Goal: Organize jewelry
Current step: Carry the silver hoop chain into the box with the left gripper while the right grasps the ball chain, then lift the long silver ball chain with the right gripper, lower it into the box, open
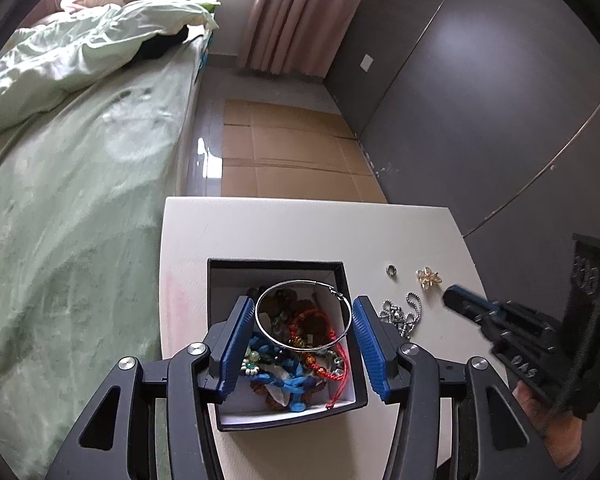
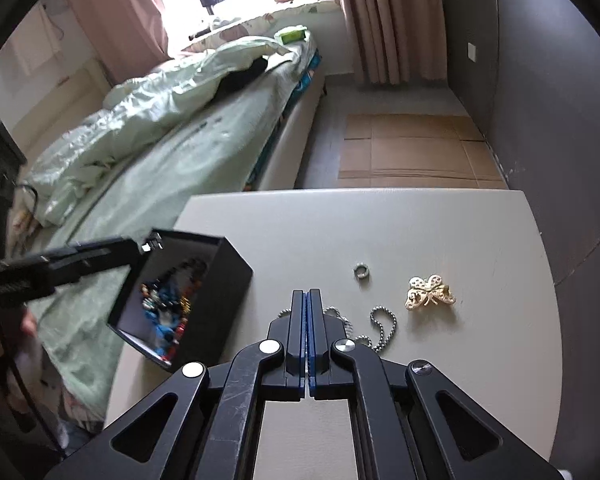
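Observation:
A black jewelry box (image 1: 342,276) with a white lining stands on the white table (image 1: 280,232). It holds a silver bangle (image 1: 260,320), a red cord bracelet (image 1: 332,340) and blue beaded pieces. My left gripper (image 1: 302,312) is open above the box, empty. On the table to the right lie a silver bead chain (image 2: 384,322), a small silver ring (image 2: 362,273) and a gold butterfly brooch (image 2: 428,293). My right gripper (image 2: 308,294) is shut, its tips over the chain's left part; a grip on it cannot be made out. The box (image 2: 220,300) shows at its left.
A bed with a green cover (image 1: 80,200) runs along the table's left side. Flattened cardboard (image 1: 288,152) lies on the floor beyond the table. A grey wall (image 1: 480,100) is on the right.

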